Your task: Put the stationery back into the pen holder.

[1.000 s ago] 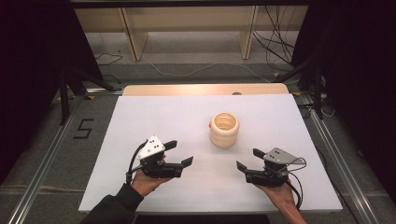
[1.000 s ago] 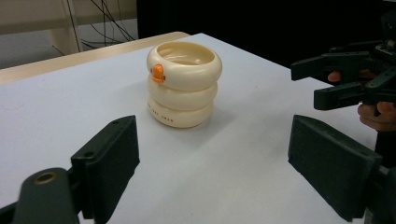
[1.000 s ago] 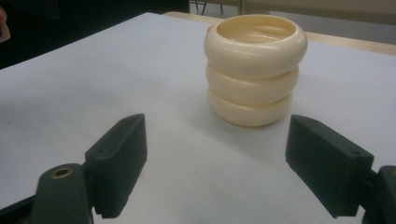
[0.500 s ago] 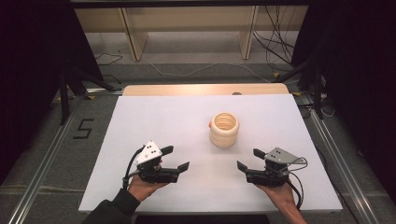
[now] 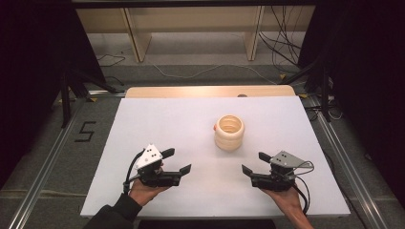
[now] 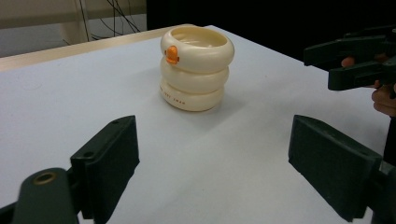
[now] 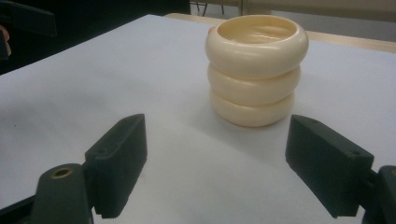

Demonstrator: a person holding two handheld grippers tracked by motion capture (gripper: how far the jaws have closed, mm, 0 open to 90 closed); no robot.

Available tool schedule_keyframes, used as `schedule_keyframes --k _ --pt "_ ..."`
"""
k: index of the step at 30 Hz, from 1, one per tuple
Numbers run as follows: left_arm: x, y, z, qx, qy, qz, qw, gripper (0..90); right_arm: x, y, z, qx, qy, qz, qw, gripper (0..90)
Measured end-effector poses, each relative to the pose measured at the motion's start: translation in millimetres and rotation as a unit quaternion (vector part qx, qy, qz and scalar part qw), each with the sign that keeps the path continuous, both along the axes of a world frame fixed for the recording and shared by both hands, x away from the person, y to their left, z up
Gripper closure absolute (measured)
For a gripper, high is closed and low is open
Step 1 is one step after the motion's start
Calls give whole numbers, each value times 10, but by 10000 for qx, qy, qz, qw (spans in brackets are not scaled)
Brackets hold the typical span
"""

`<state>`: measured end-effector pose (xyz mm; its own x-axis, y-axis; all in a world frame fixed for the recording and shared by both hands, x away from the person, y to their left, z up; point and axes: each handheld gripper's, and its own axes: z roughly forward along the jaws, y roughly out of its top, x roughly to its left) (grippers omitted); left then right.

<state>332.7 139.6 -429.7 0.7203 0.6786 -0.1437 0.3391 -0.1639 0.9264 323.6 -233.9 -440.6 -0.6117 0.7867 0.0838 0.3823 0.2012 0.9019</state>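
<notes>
left claw (image 5: pixel 177 161) drew back | cup (image 5: pixel 229 132) (orange knob: left gripper view)

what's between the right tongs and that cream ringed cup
Nothing: bare white table separates the open right tongs from the cream ringed cup, seen in the right gripper view.

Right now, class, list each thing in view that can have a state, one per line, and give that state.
Cup: upright on the table, mouth open, untouched.
Left gripper: open, holding nothing, off to the cup's left.
Right gripper: open, holding nothing, off to the cup's right.
</notes>
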Motion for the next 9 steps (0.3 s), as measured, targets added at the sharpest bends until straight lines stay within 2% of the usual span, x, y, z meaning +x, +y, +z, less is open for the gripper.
schedule_keyframes --k 9 --pt "5 13 7 -26 -30 23 10000 154 5 -2 -4 -9 2 -10 10000 213"
